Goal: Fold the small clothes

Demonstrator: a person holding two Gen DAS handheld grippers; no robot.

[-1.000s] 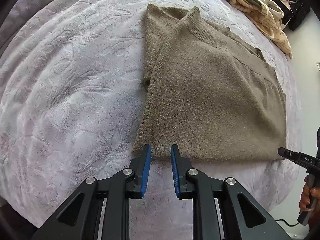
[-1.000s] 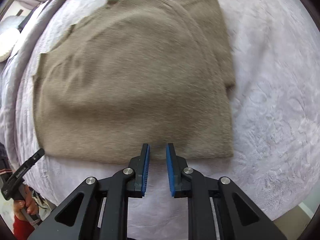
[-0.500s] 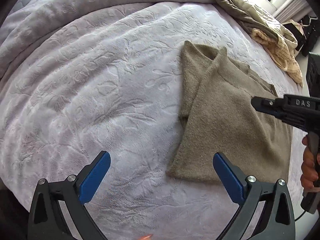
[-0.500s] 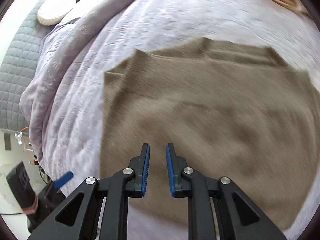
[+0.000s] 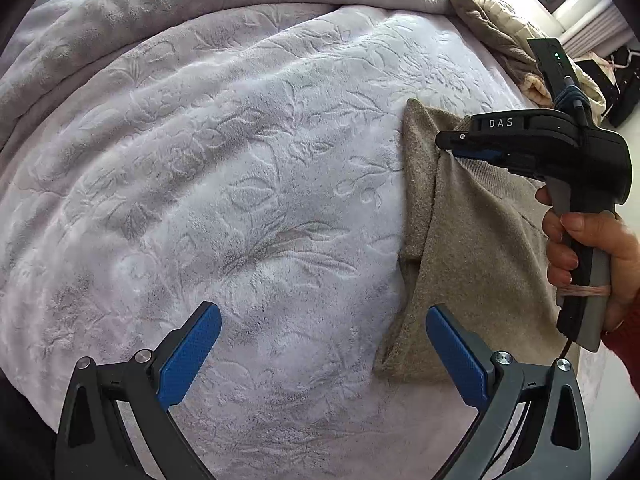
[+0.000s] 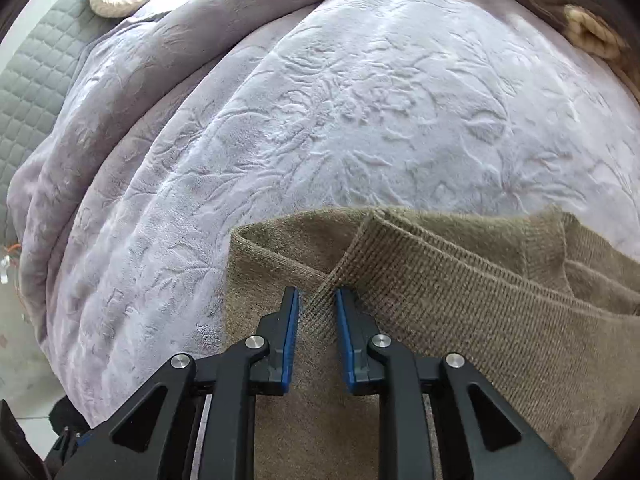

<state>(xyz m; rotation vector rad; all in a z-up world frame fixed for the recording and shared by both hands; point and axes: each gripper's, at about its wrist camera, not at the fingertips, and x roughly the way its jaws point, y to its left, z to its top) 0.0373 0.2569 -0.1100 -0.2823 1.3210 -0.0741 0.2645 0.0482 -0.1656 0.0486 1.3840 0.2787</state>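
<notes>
A lilac embossed blanket (image 5: 240, 184) covers the bed; the folded olive sweater (image 5: 472, 264) lies at right of frame. The left tongs (image 5: 320, 356) have just spread wide, releasing it. The right tongs (image 6: 316, 312) now pinch its ribbed collar (image 6: 332, 280), starting another fold. Its housing reads "DAS".

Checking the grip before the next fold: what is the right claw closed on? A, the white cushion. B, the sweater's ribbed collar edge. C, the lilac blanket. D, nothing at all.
B: the right claw pinches the ribbed collar edge of the olive sweater, lifting it.
</notes>
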